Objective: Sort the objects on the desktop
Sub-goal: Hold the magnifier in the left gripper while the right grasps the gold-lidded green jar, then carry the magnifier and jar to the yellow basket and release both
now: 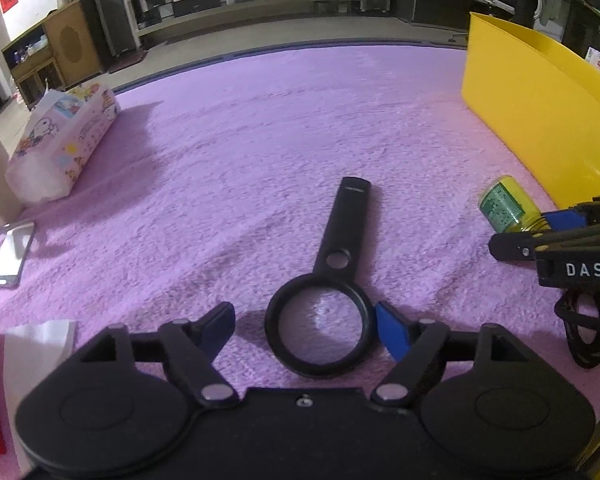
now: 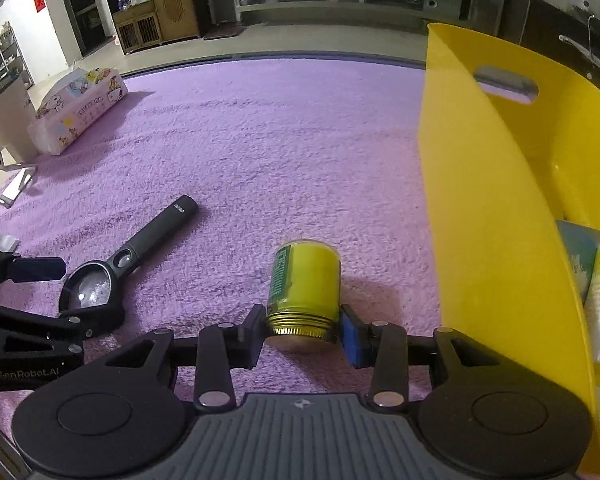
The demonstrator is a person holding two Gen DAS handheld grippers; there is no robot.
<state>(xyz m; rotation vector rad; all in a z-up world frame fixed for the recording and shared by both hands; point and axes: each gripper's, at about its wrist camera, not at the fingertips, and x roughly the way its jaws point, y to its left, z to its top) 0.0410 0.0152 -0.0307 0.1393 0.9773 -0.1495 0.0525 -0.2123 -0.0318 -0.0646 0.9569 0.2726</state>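
Right now the right gripper (image 2: 302, 338) is clamping the yellow jar (image 2: 306, 286) by its gold lid, just beside the yellow bin (image 2: 488, 240) wall. Left gripper (image 1: 306, 330) is standing wide around the magnifying glass (image 1: 332, 280) lens on the purple rug (image 1: 280, 128), open carpet stretching beyond.

Right gripper (image 2: 303, 334) clamps yellow jar (image 2: 306, 280) beside bin (image 2: 488, 200).

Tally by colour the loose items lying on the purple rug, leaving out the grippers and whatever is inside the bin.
Black: 1, magnifier
Yellow: 2, jar, bin
White: 1, tissue pack
Silver: 1, stand
Total: 5
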